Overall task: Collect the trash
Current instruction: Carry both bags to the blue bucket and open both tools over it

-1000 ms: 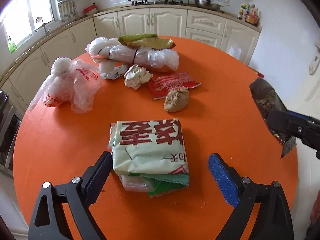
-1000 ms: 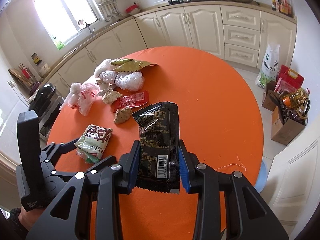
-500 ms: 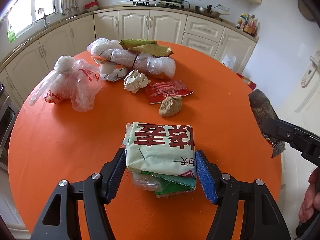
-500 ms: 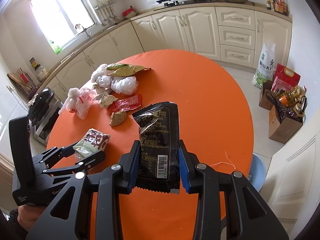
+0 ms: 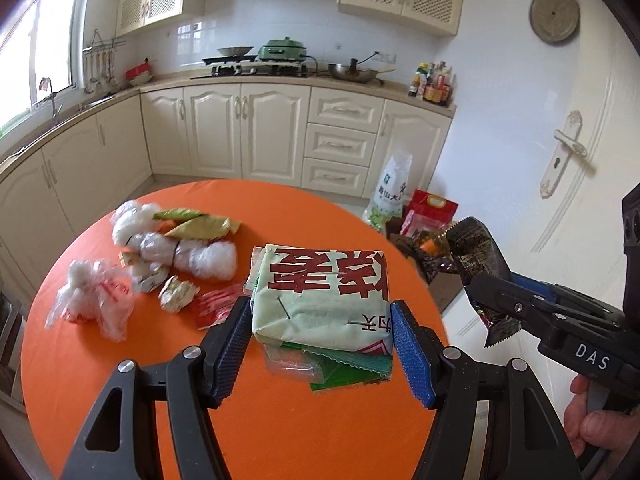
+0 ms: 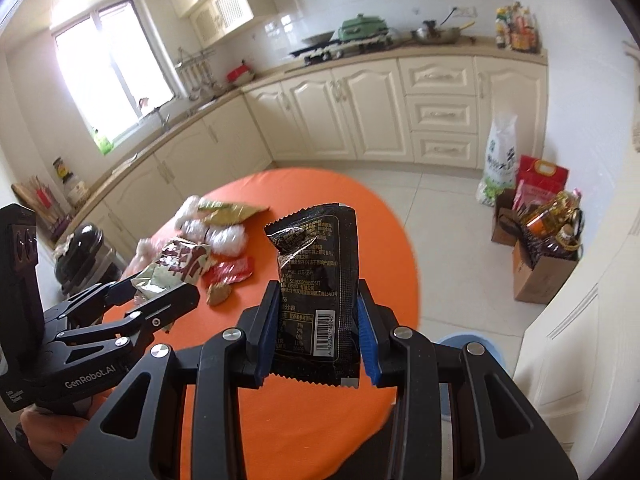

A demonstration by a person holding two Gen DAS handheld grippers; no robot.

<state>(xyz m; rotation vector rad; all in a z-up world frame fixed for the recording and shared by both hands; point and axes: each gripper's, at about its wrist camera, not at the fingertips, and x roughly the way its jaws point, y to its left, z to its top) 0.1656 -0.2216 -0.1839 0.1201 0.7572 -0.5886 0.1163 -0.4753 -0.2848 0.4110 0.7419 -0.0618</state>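
Observation:
My left gripper (image 5: 322, 332) is shut on a pale green folded packet with red characters (image 5: 324, 288) and holds it lifted above the round orange table (image 5: 280, 420). The packet also shows in the right wrist view (image 6: 176, 266). My right gripper (image 6: 316, 332) is shut on a black snack wrapper (image 6: 320, 276), held upright off the table's right side; it also shows in the left wrist view (image 5: 480, 256). On the table lie white plastic bags (image 5: 92, 300), tied white bundles (image 5: 180, 250), a yellow-green wrapper (image 5: 200, 226), crumpled paper (image 5: 176, 298) and a red wrapper (image 5: 218, 304).
A brown lump (image 6: 218, 294) lies on the table. Boxes and bags with bottles (image 6: 540, 232) stand on the floor at the right, beside a white rice sack (image 6: 500, 160). A light blue bin rim (image 6: 468, 340) shows below my right gripper. Cream cabinets (image 5: 240, 132) line the far wall.
My left gripper closed on the green packet and lifted it off the table. Both grippers have risen and tilted up. The right gripper still holds the black wrapper.

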